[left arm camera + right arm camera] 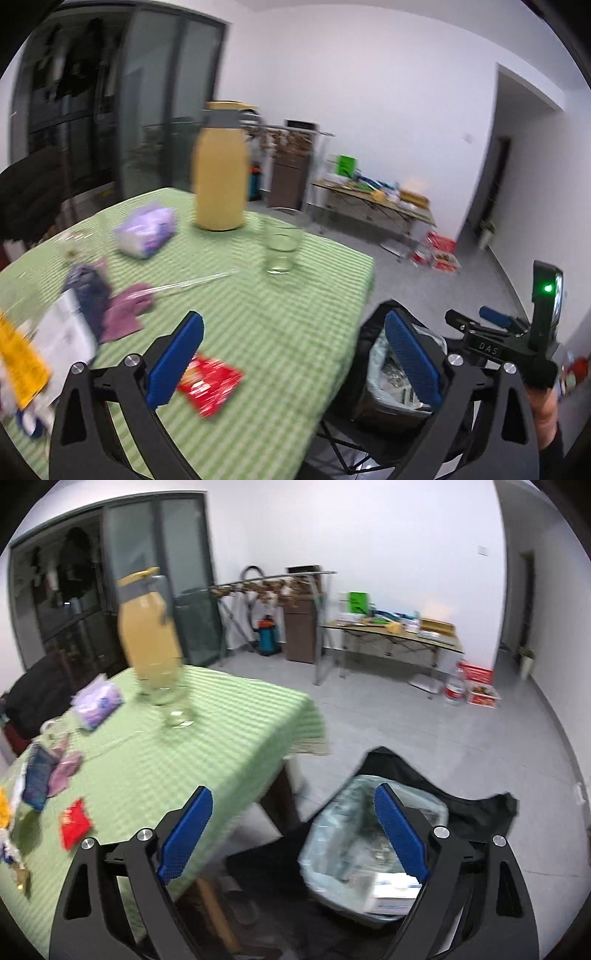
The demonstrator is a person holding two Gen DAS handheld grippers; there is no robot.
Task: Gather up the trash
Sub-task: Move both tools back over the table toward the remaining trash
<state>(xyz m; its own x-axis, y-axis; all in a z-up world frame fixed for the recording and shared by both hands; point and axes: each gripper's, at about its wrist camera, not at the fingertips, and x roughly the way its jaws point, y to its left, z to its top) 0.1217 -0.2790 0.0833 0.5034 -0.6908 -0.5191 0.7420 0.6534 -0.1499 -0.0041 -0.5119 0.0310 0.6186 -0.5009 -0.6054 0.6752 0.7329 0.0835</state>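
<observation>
- The table point(258, 332), under a green checked cloth, fills the lower left of both views.
- A yellow jug point(220, 173) stands at its far edge, with a clear glass point(281, 248) just right of it.
- A purple tissue pack point(146, 230) lies left of the jug.
- A red wrapper point(212, 386) lies near the front edge.
- A glass rod point(192, 284) rests mid-table, touching a mauve cloth point(125, 314).

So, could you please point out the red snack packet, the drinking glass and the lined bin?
red snack packet point(210, 384), left wrist view, middle of the wrapper.
drinking glass point(281, 251), left wrist view, its side wall.
lined bin point(325, 845), right wrist view, liner's left rim.
</observation>
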